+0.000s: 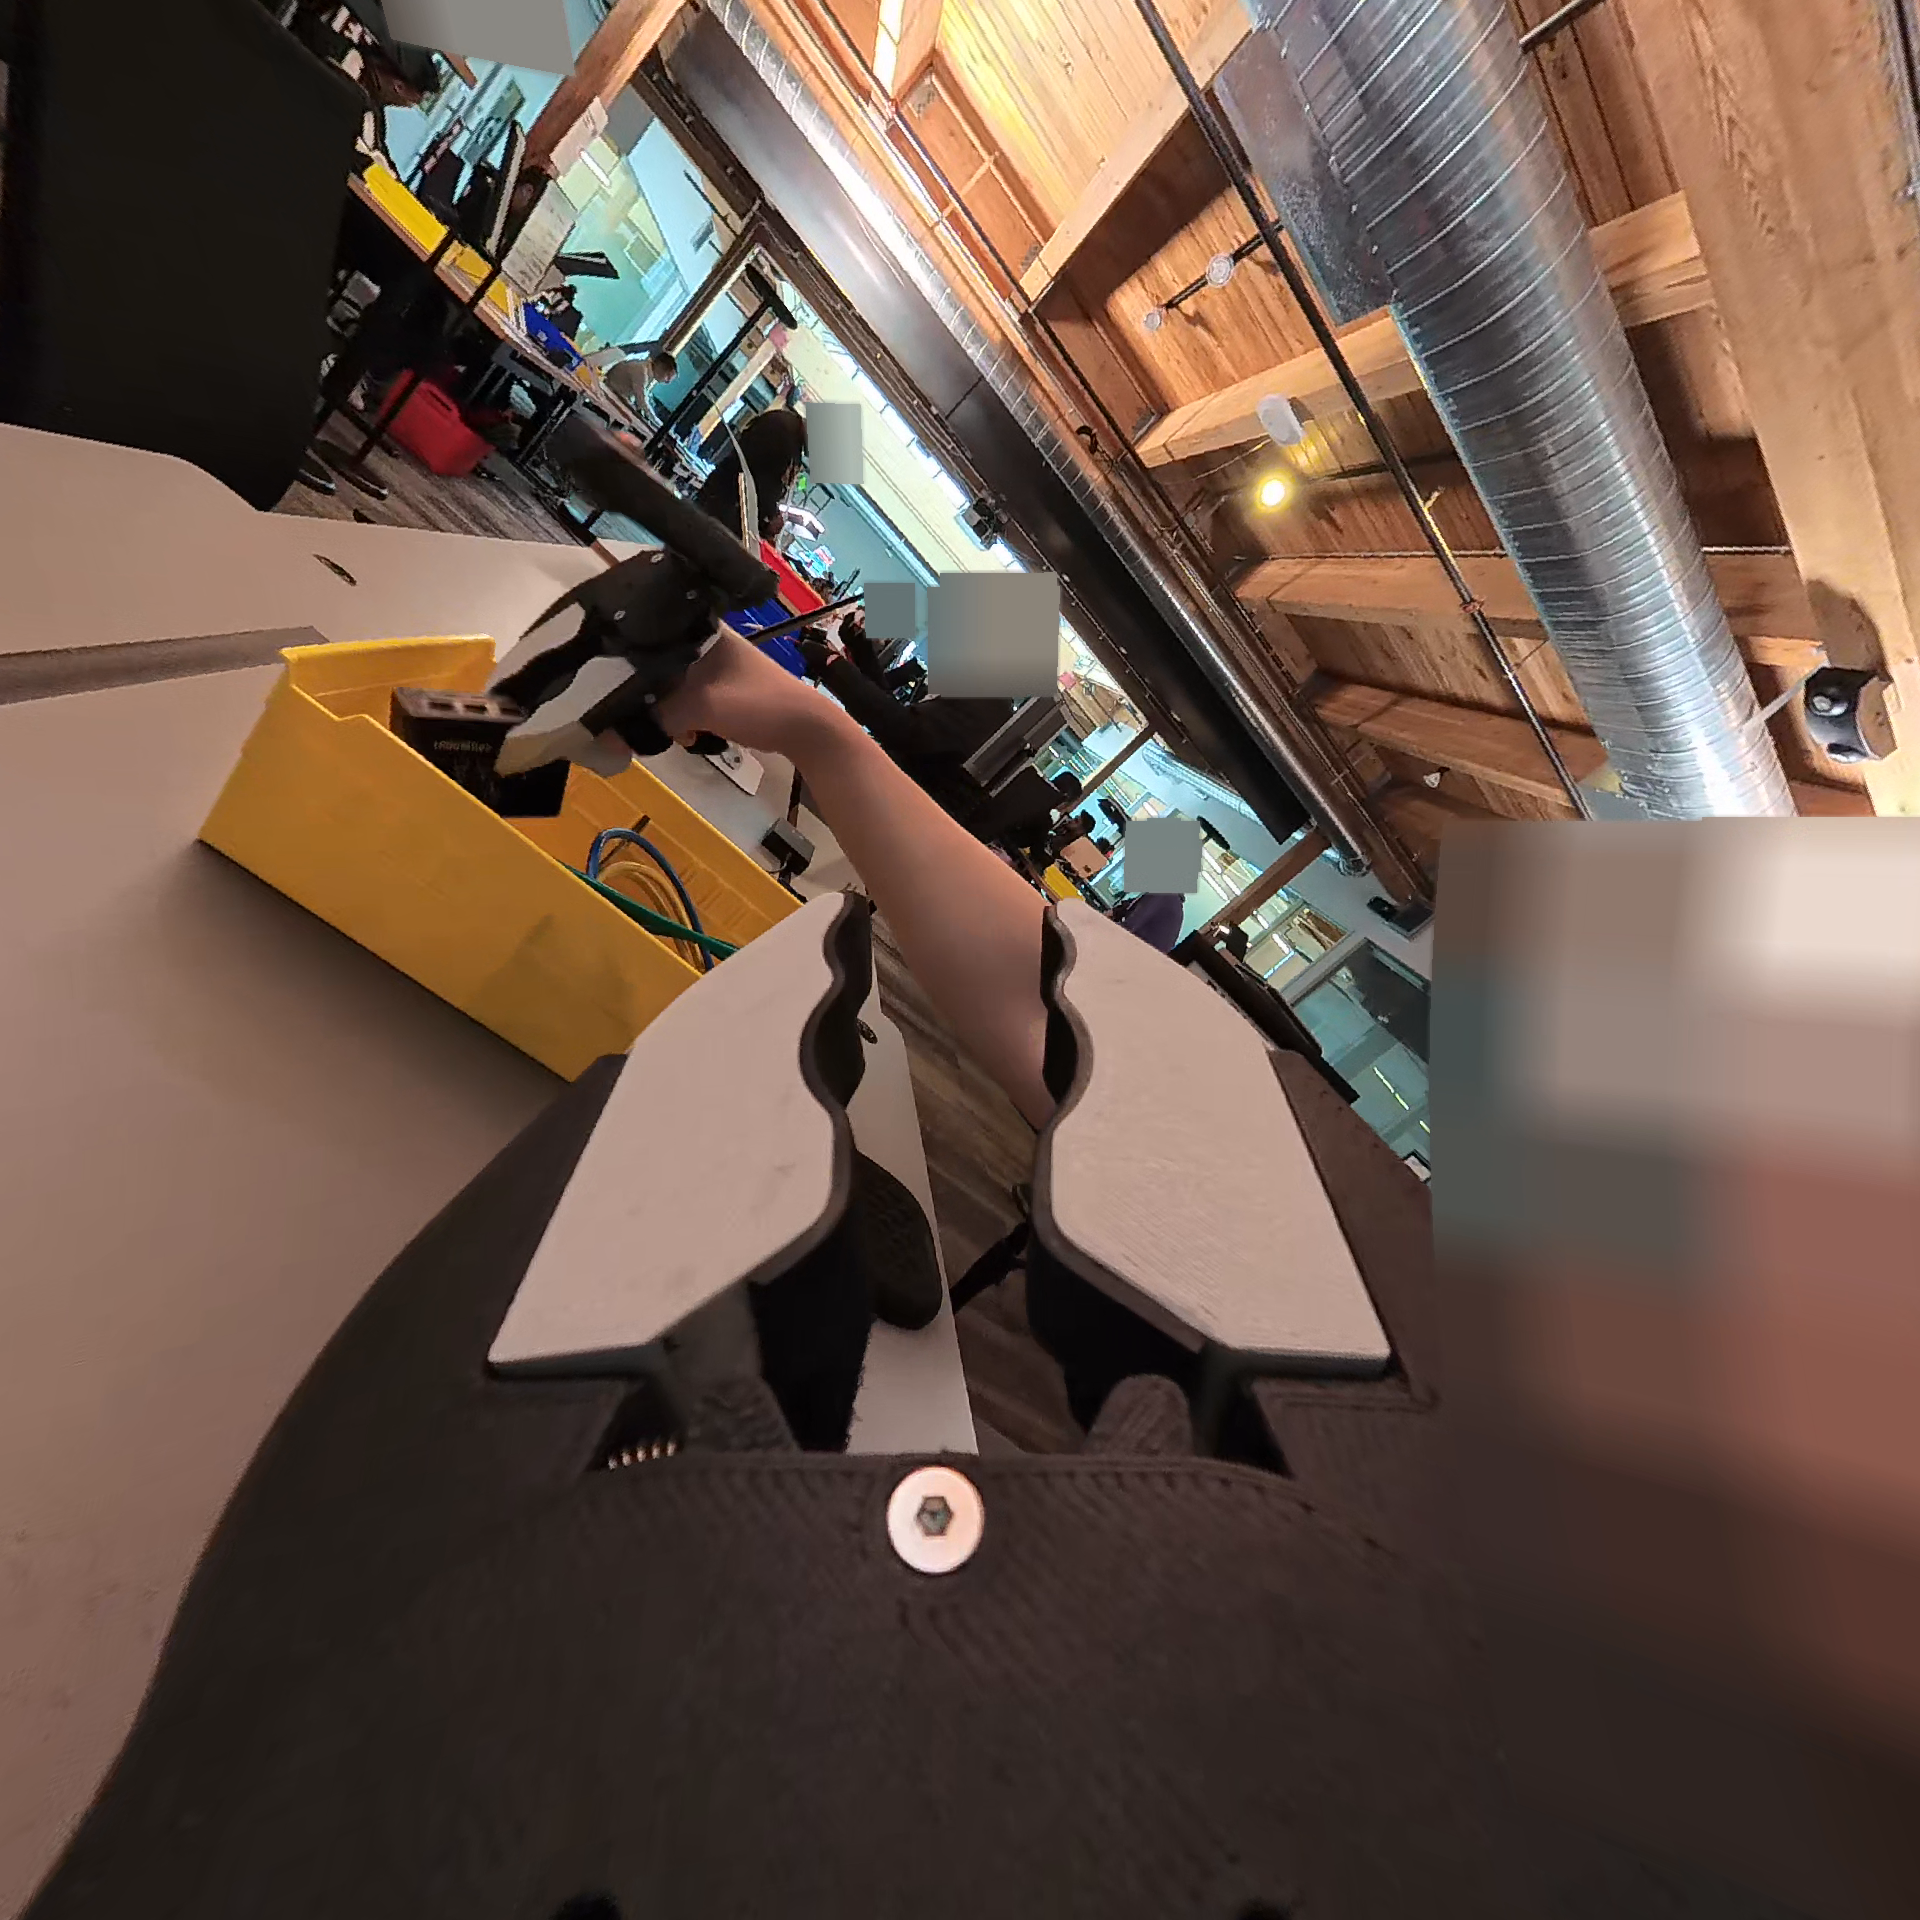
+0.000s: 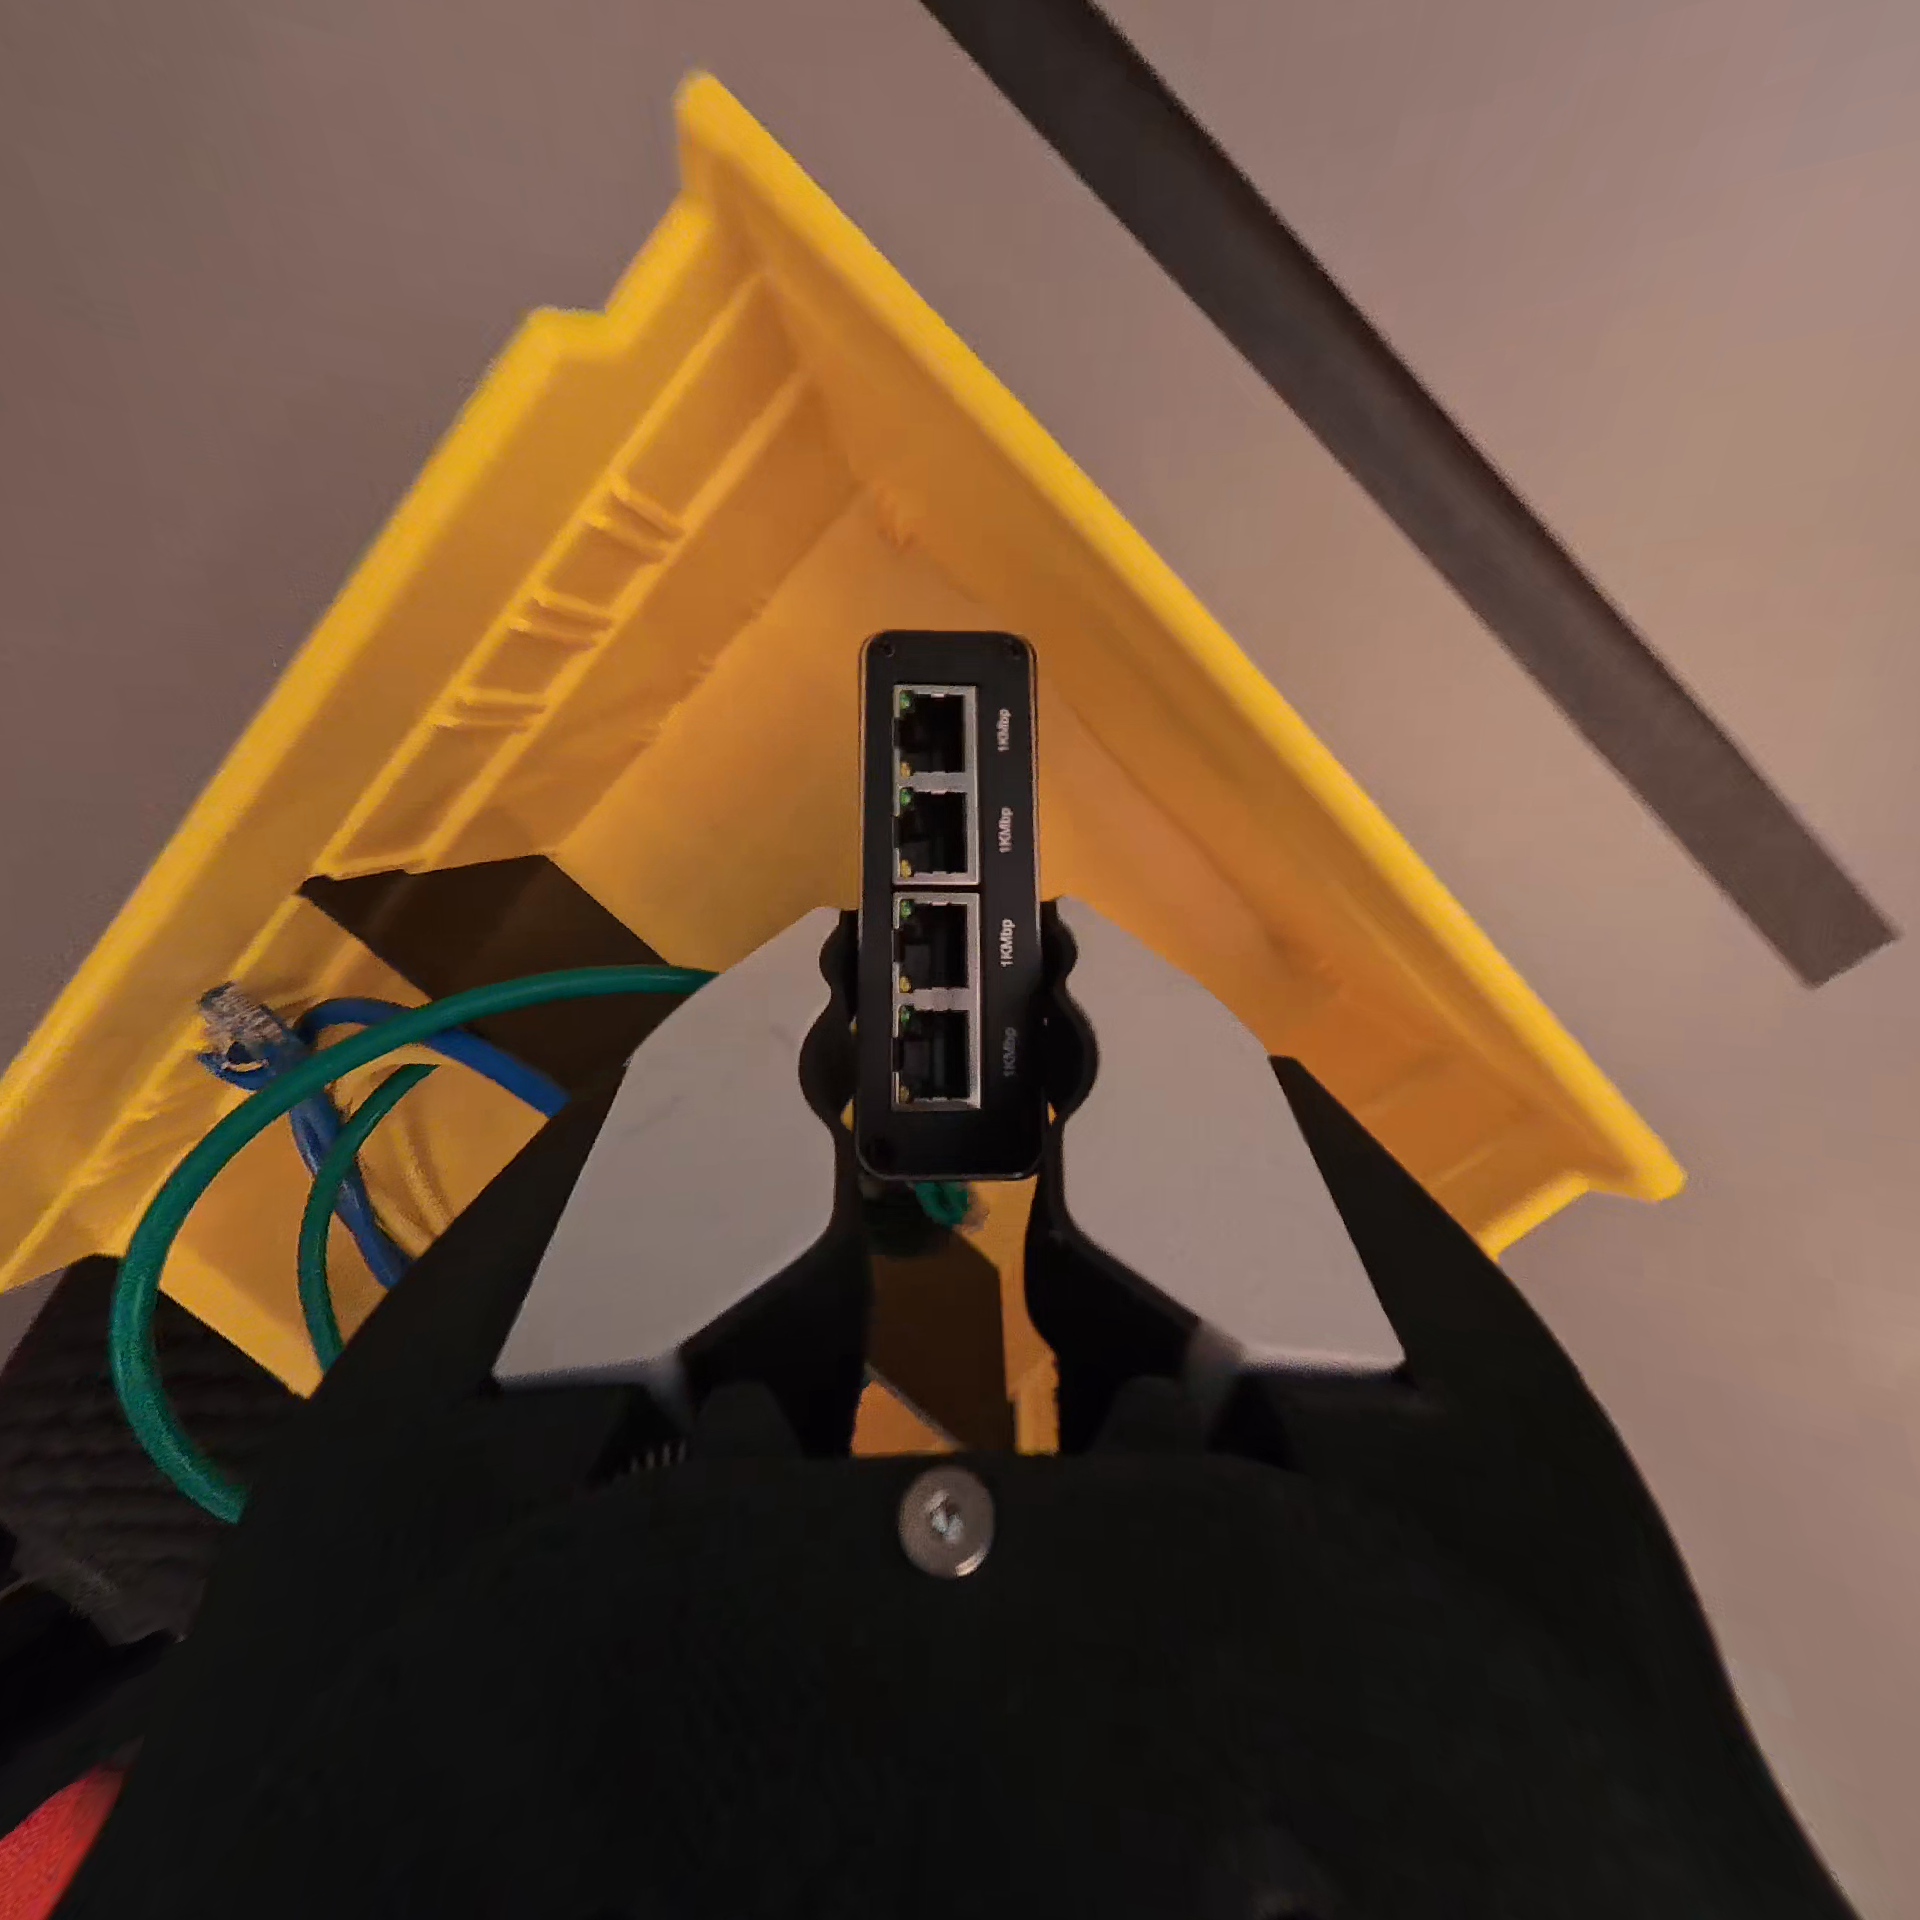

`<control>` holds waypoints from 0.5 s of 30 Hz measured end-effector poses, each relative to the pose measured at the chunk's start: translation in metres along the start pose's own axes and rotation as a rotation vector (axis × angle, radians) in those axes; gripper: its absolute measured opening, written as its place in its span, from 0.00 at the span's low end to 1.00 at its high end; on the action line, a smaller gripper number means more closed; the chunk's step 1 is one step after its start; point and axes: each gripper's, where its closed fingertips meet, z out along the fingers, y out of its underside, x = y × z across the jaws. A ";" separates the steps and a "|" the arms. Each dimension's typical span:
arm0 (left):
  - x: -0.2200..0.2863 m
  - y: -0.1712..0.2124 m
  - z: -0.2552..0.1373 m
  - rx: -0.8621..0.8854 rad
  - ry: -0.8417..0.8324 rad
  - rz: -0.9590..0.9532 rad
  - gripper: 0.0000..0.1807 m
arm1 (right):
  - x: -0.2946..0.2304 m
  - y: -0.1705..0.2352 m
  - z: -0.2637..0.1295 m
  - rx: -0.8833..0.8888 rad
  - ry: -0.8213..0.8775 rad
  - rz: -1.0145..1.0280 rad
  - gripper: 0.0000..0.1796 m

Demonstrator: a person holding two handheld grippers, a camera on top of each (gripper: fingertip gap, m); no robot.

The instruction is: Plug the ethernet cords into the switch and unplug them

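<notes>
Clamping the black switch (image 2: 945,904) by its two long flat sides, the right hand-held gripper (image 2: 948,1023) is holding it over the yellow bin (image 2: 1226,727) on the worktop (image 2: 312,208), four empty ports facing the camera. It is looking like a small, rigid, light box with smooth sides that could be slipping under plug pressure, so gripping low across the body seems sound. Blue cord (image 2: 332,1132) and green cord (image 2: 208,1174) are lying coiled in the bin, springy; their stiff plug ends are the place to pinch. The left hand-held gripper (image 1: 945,1049) is hanging apart, empty.
</notes>
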 end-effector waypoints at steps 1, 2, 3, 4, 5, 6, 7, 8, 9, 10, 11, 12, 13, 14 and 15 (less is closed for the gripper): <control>-0.001 0.000 0.000 -0.001 -0.001 -0.001 0.17 | 0.001 -0.005 -0.003 0.029 0.000 -0.012 0.18; -0.003 0.001 0.000 -0.002 -0.002 -0.002 0.17 | 0.002 -0.010 -0.007 0.061 -0.003 -0.024 0.18; -0.004 0.002 0.000 -0.003 -0.004 -0.003 0.17 | 0.001 -0.014 -0.009 0.086 -0.010 -0.052 0.18; -0.005 0.003 0.000 -0.006 -0.004 -0.004 0.17 | 0.002 -0.016 -0.009 0.099 -0.007 -0.091 0.18; -0.006 0.003 -0.001 -0.010 -0.005 -0.007 0.17 | 0.003 -0.014 -0.006 0.089 0.001 -0.128 0.18; -0.007 0.004 0.000 -0.014 -0.004 -0.010 0.17 | 0.006 -0.010 -0.002 0.067 0.015 -0.153 0.18; -0.007 0.006 0.001 -0.018 -0.003 -0.013 0.17 | 0.009 -0.006 0.003 0.045 0.031 -0.168 0.18; -0.008 0.006 0.002 -0.022 -0.003 -0.017 0.17 | 0.012 -0.002 0.009 0.032 0.047 -0.190 0.18; -0.009 0.007 0.003 -0.027 -0.003 -0.018 0.17 | 0.013 0.000 0.014 0.032 0.050 -0.216 0.18; -0.010 0.008 0.003 -0.030 -0.006 -0.019 0.17 | 0.013 0.003 0.019 0.032 0.049 -0.242 0.18; -0.011 0.009 0.004 -0.033 -0.007 -0.019 0.17 | 0.010 0.005 0.024 0.036 0.024 -0.261 0.18; -0.013 0.010 0.004 -0.034 -0.007 -0.019 0.17 | 0.003 0.008 0.030 0.041 -0.030 -0.259 0.18; -0.013 0.011 0.004 -0.036 -0.009 -0.022 0.16 | -0.001 0.012 0.034 0.033 -0.066 -0.249 0.18; -0.013 0.012 0.005 -0.040 -0.011 -0.023 0.16 | 0.000 0.016 0.039 0.018 -0.064 -0.241 0.18; -0.013 0.014 0.006 -0.045 -0.017 -0.023 0.16 | 0.002 0.023 0.043 -0.037 -0.051 -0.241 0.18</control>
